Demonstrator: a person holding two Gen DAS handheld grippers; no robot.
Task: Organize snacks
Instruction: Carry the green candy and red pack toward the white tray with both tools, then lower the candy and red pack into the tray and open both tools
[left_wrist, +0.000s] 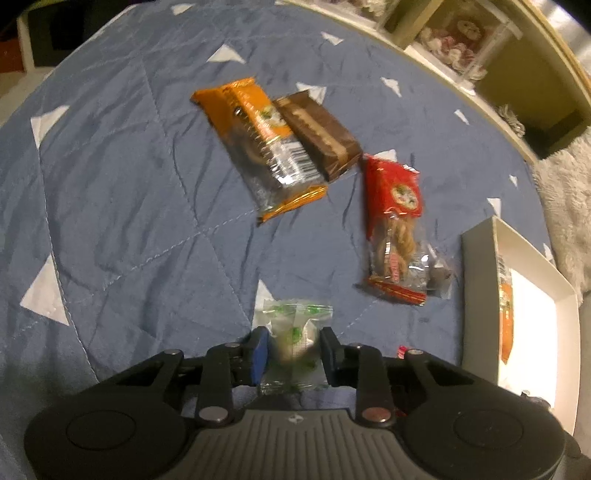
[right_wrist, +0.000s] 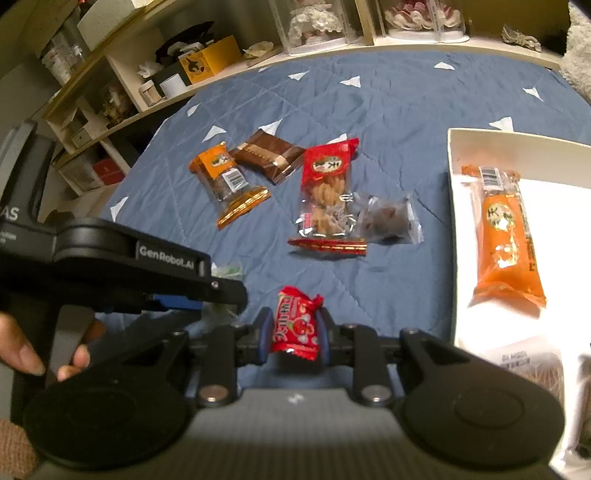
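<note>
Left claw (left_wrist: 293, 350) pinched shut on the clear green-printed candy wrapper (left_wrist: 295, 334); right claw (right_wrist: 294, 334) grips the crinkly red candy packet (right_wrist: 295, 326). Both look light, slippery; squeeze mid-body.

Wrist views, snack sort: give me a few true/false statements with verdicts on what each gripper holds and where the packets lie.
1. The left gripper is shut on a clear green-printed candy. True.
2. The right gripper is empty. False: it is shut on a red candy.
3. An orange packet lies in the white tray. True.
4. The brown packet lies in the tray. False: it lies on the blue quilt, beside the orange-and-clear packet.
5. The red twist-snack packet is on the quilt. True.
</note>
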